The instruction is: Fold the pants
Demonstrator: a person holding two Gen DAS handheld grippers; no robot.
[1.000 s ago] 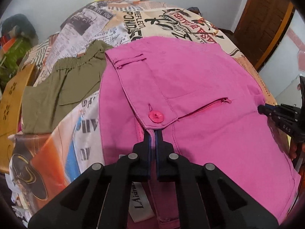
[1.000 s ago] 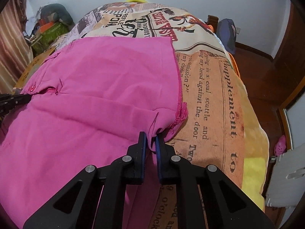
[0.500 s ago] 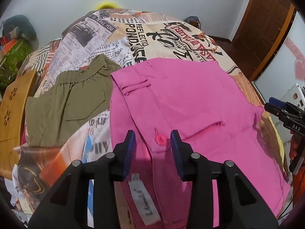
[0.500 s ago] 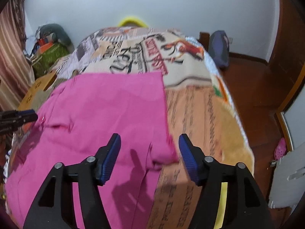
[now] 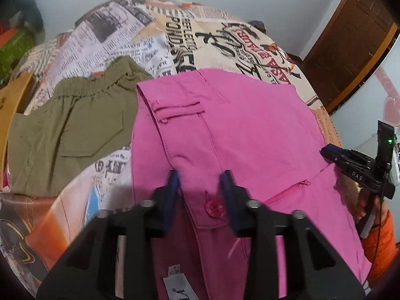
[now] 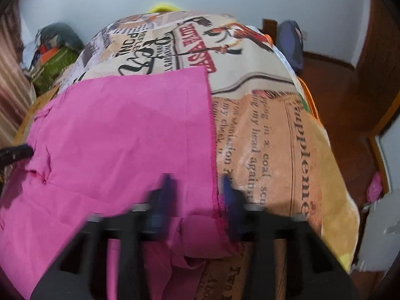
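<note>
The pink pants (image 5: 232, 135) are spread folded on the bed (image 5: 120, 42); both the left gripper (image 5: 200, 187) and right gripper (image 6: 196, 192) are held narrowly parted, jaws just closing (nothing pinched), presumably for regripping

A home bedroom: printed bedspread (image 5: 190, 37) on a bed, wooden door (image 5: 350, 50).

Both views are evenly and softly lit, with no glare. Short soft shadows are cast on the pink pants (image 5: 250, 135) under the left claw (image 5: 200, 187). Strong fisheye bending and dark vignetted corners are seen at the edges. The right claw (image 6: 197, 195) is smeared by motion blur; the left wrist view is sharper.
</note>
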